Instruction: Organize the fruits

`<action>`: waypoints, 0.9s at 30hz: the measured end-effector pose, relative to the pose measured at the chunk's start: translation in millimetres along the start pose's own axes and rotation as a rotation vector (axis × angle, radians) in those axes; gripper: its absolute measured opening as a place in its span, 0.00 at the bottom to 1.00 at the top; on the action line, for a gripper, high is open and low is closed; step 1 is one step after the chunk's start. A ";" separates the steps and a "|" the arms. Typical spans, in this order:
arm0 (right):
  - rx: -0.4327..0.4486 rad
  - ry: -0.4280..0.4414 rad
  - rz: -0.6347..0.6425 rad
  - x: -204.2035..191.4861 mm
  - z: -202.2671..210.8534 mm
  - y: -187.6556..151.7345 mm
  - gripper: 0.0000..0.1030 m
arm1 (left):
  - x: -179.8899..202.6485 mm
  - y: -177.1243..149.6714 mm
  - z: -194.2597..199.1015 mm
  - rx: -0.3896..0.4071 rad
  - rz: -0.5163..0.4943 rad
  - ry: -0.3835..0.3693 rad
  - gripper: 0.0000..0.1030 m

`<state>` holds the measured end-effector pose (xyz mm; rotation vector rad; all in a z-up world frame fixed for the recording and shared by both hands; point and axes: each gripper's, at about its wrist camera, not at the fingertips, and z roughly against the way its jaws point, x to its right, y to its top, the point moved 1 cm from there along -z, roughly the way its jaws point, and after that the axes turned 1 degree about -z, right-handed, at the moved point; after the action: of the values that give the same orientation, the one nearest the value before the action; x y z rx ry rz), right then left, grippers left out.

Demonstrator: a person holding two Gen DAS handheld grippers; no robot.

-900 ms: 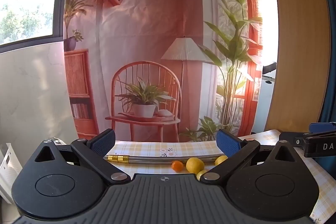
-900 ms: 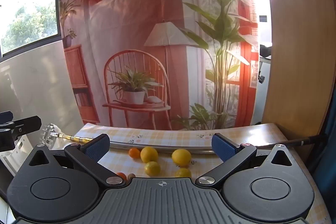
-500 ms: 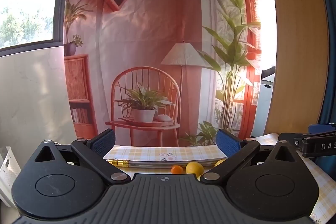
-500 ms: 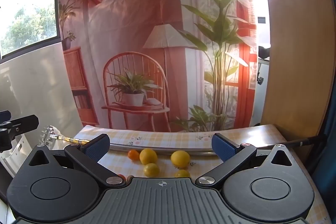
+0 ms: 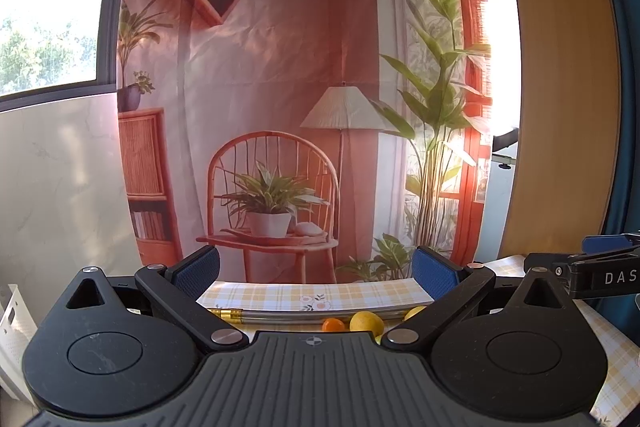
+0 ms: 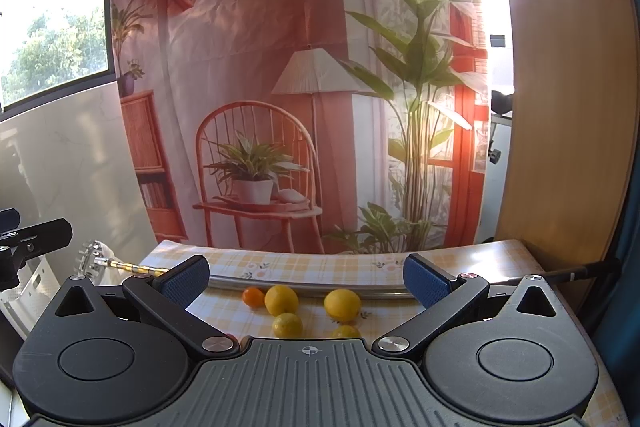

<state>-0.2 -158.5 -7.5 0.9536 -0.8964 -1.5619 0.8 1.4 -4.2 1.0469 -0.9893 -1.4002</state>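
Two tools are seen, one from each wrist camera, both with blue-padded fingers spread wide apart and nothing between them. In the left wrist view the left tool [image 5: 316,273] is held above the near edge of a worktop [image 5: 280,297] covered in a yellow checked cloth, with a white slatted basket [image 5: 12,323] at the far left edge of that view. A metal rod with a brass end [image 5: 300,315] is laid across the cloth, and just in front of it a small orange fruit [image 5: 333,325] and a yellow lemon [image 5: 366,321] are partly visible, touching or nearly so; another yellow fruit [image 5: 414,313] is half hidden behind the right finger. The tip of the other tool is seen at the right edge of that view.

In the right wrist view the right tool [image 6: 306,277] is pointed at the same fruits, which lie on the cloth between its fingers. From left to right they are found as a small orange fruit [image 6: 253,297] touching a lemon [image 6: 281,300], a smaller lemon [image 6: 287,325] just in front, a further lemon [image 6: 342,304] apart to the right, and one more yellow fruit [image 6: 346,331] half hidden by the tool body. Behind the worktop a printed backdrop [image 6: 280,67] showing a chair, plants and a lamp is hung.
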 end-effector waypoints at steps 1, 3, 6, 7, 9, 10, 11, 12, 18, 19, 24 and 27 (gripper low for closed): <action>0.001 0.000 -0.001 0.6 0.0 0.5 1.00 | -0.1 0.0 0.0 0.000 0.000 -0.001 1.00; 0.000 0.001 -0.001 0.6 0.1 0.8 1.00 | -0.5 -0.3 0.0 -0.001 0.001 -0.002 1.00; 0.000 -0.001 -0.001 0.1 0.3 0.3 1.00 | -0.7 0.2 0.3 -0.002 0.000 -0.001 1.00; 0.000 0.000 -0.001 0.2 0.3 0.2 1.00 | -0.7 0.3 0.1 -0.003 0.000 -0.001 1.00; 0.001 0.000 -0.001 0.2 0.2 -0.1 1.00 | -0.4 0.9 -0.3 -0.004 0.000 -0.001 1.00; 0.001 0.000 0.000 0.2 0.3 0.1 1.00 | -0.4 0.8 -0.4 -0.005 -0.001 -0.001 1.00; 0.001 0.000 0.000 0.2 0.2 -0.1 1.00 | -0.3 0.8 -0.5 -0.005 -0.001 -0.002 1.00; 0.001 0.000 0.000 0.3 0.2 0.0 1.00 | -0.2 0.8 -0.6 -0.006 -0.001 -0.001 1.00; 0.001 -0.001 0.000 0.0 0.1 0.0 1.00 | 1.7 1.1 -1.4 -0.011 -0.006 0.005 1.00; 0.001 -0.001 -0.001 0.1 0.2 0.2 1.00 | 1.9 1.1 -1.4 -0.012 -0.006 0.004 1.00; 0.001 0.000 0.000 0.2 0.1 0.1 1.00 | 2.7 1.9 -1.7 -0.013 -0.006 0.004 1.00; 0.001 -0.001 0.000 0.3 0.1 0.2 1.00 | 2.7 1.8 -1.8 -0.013 -0.007 0.005 1.00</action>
<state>-0.2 -158.8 -7.3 0.9538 -0.8977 -1.5624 2.9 -1.5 -3.1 1.0449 -0.9728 -1.4065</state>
